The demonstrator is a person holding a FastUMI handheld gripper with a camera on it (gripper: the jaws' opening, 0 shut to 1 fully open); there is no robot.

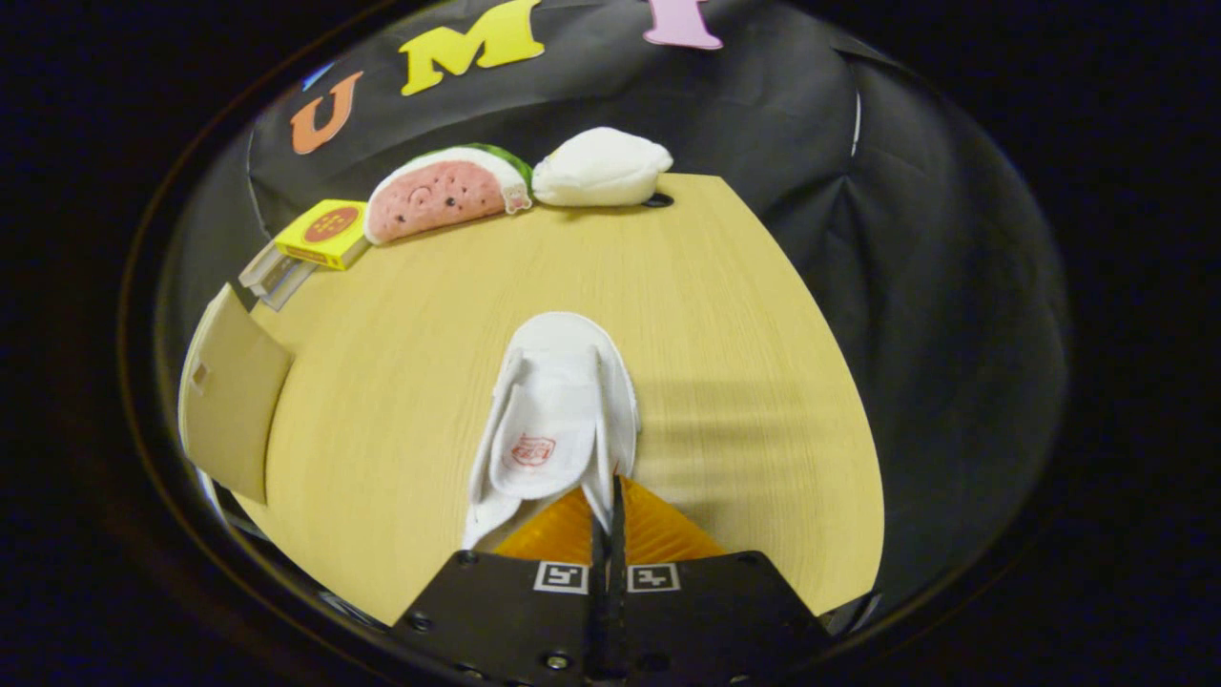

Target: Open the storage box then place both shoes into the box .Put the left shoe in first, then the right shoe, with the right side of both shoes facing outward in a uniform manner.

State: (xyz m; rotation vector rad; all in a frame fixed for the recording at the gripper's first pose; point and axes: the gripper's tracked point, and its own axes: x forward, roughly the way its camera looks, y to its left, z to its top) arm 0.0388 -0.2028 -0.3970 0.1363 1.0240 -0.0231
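The gripper (610, 496) had its fingers pinched together on the right rim of the white slipper (553, 420), whose long axis ran straight ahead of them over the wooden table (744, 315).

Wooden table (725, 315): slipper (558, 401), toys (448, 191), box (324, 232).

the table (401, 382) looks like pale wood laminate with a fine straight grain and a smooth, faintly satin finish. the white slippers (558, 420) pinched by the closed gripper (610, 496) seem soft, matt cloth with a printed mark. at about eleven o'clock beyond them lie a plush watermelon slice (444, 196) of fuzzy fabric and a white plush cushion (601, 167). the yellow box (326, 232) looks like smooth, lightly glossy card. the booth wall (906, 286) is matt black cloth, creased.
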